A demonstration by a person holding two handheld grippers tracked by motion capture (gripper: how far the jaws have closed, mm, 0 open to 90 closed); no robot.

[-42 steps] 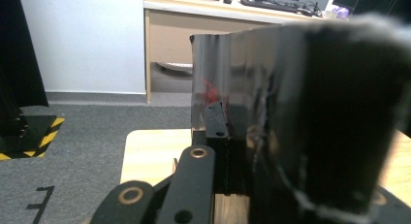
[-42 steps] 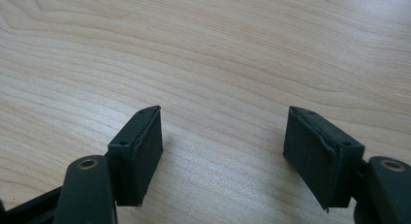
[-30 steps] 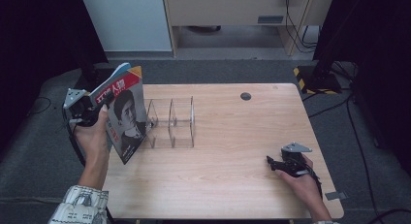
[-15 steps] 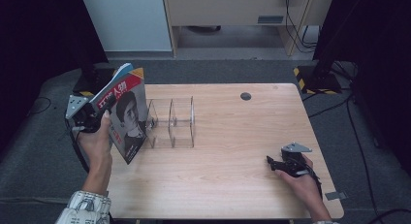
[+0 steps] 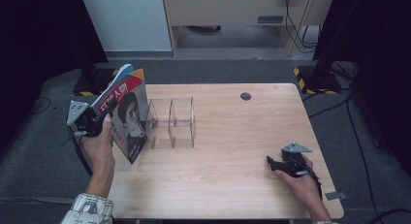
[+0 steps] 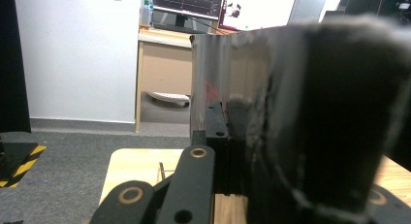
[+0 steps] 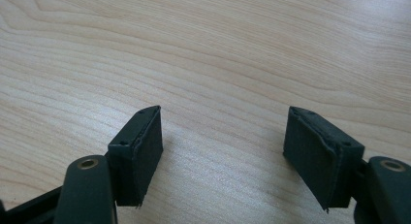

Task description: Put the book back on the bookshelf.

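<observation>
A magazine (image 5: pixel 127 112) is held clamped in the left gripper (image 5: pixel 92 120) at the left edge of the bench (image 5: pixel 232 136), lifted and tilted, its cover with a portrait and a red title band turned toward the bench. The gripper is seen at the magazine's outer, left side, with the left hand (image 5: pixel 99 144) wrapped beneath it. In the left gripper view the jaws are pressed onto the magazine (image 6: pixel 228 83) — its glossy pages rise between them, blurred at close range, and a desk with monitors (image 6: pixel 194 6) is seen beyond.

Just to the right of the magazine a clear rack (image 5: pixel 170 123) with upright dividers stands on the bench; whether the two touch cannot be told.

The right gripper (image 5: pixel 278 164) is rested low near the bench's right front corner, held by the right hand (image 5: pixel 303 183), well apart from the magazine. Its jaws are spread wide over bare wood (image 7: pixel 218 64) — nothing is between them. A small dark disc (image 5: pixel 245 96) lies near the far edge.
</observation>
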